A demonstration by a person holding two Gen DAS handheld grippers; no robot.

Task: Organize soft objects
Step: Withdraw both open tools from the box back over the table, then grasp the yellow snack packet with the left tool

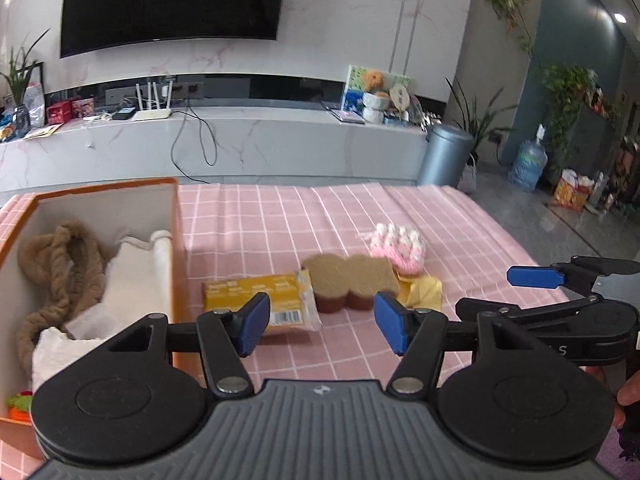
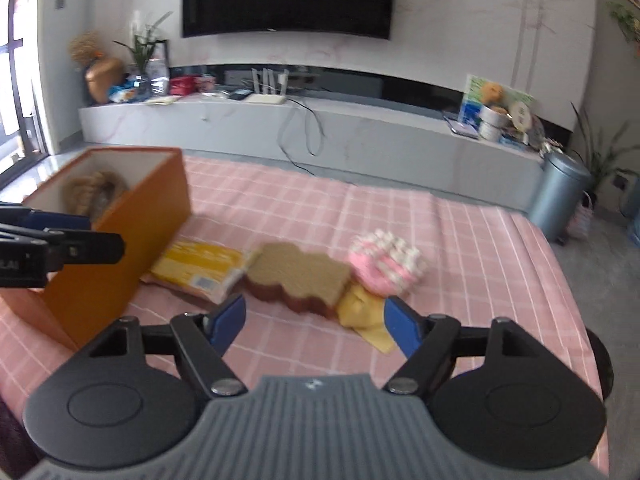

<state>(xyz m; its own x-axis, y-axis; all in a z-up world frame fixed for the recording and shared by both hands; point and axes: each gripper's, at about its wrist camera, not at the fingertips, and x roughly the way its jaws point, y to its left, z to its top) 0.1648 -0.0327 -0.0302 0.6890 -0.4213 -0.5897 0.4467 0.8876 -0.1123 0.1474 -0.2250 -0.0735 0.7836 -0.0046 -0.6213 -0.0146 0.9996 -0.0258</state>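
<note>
On the pink checked cloth (image 1: 280,216) lie a yellow packet (image 1: 256,294), a brown sponge (image 1: 350,276), a yellow cloth (image 1: 424,292) and a pink-and-white knitted piece (image 1: 398,248). An orange box (image 1: 174,240) at the left holds a brown rope (image 1: 60,264) and white cloths. My left gripper (image 1: 322,322) is open and empty, just short of the packet and sponge. My right gripper (image 2: 314,322) is open and empty in front of the sponge (image 2: 300,272) and yellow cloth (image 2: 360,308). The packet (image 2: 200,264), knitted piece (image 2: 384,264) and box (image 2: 120,248) show there too.
The right gripper (image 1: 536,280) shows at the right of the left wrist view; the left gripper's fingers (image 2: 60,248) show at the left of the right wrist view. A grey bin (image 2: 560,196) stands on the floor past the table's far right corner. A TV bench (image 2: 320,124) runs behind.
</note>
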